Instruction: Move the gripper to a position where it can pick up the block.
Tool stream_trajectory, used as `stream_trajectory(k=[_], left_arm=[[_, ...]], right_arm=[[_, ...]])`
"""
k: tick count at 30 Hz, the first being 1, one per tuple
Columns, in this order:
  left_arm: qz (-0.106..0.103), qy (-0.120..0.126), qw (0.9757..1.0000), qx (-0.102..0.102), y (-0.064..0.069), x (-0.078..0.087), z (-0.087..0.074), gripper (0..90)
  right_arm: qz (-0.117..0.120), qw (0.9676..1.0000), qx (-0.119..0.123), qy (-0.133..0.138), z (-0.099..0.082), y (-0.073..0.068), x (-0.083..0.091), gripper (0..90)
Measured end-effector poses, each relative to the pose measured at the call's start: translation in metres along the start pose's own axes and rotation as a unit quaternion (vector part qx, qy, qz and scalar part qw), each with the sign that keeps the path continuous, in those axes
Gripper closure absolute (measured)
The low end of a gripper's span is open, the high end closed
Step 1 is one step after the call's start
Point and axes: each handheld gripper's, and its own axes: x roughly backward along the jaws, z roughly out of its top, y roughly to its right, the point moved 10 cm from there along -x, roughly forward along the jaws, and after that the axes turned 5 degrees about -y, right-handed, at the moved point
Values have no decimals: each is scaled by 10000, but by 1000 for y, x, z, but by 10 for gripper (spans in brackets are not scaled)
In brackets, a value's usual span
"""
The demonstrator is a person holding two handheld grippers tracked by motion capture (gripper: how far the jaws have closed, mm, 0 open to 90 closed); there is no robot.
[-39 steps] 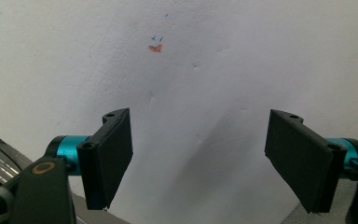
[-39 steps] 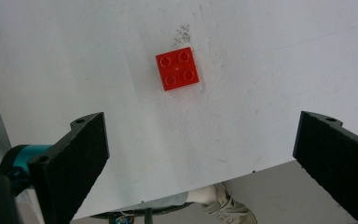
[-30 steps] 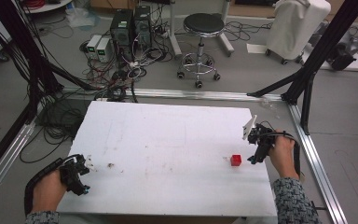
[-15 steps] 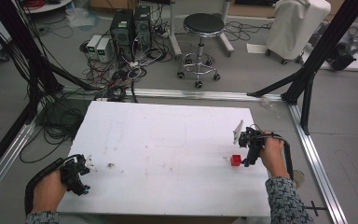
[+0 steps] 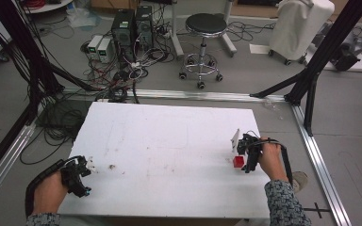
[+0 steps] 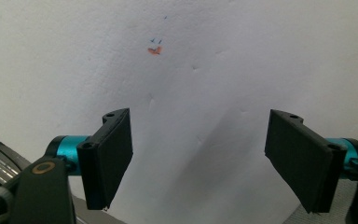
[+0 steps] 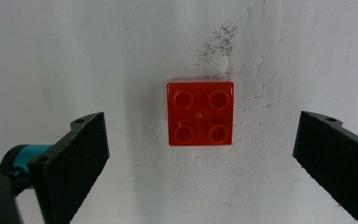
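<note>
Black jaws of my right gripper (image 7: 200, 158) stand wide apart over the white surface (image 5: 169, 141), and the red four-stud brick (image 7: 200, 113) lies flat just beyond and between them, untouched. My left gripper (image 6: 200, 163) hangs near the surface's near-left corner, jaws apart, holding nothing.

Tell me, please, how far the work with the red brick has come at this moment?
Done: the right gripper is lined up over the red brick, jaws open on either side of it. In hand: the approach; the jaws do not touch the brick, which sits on the white table. Left: closing on the brick and lifting it. The left gripper waits open over bare table near the front left corner.
</note>
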Motion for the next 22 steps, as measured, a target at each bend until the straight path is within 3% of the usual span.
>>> stream_trajectory(k=[12, 22], left_arm=[[-18, -34, 10000, -15, 0, -1, -1, 235], [-33, -19, 10000, 5, 0, -2, -2, 235]], right_arm=[[127, 9996, 131, -236, 7, 4, -22, 26], [183, 9996, 87, -216, 8, 4, -23, 26]])
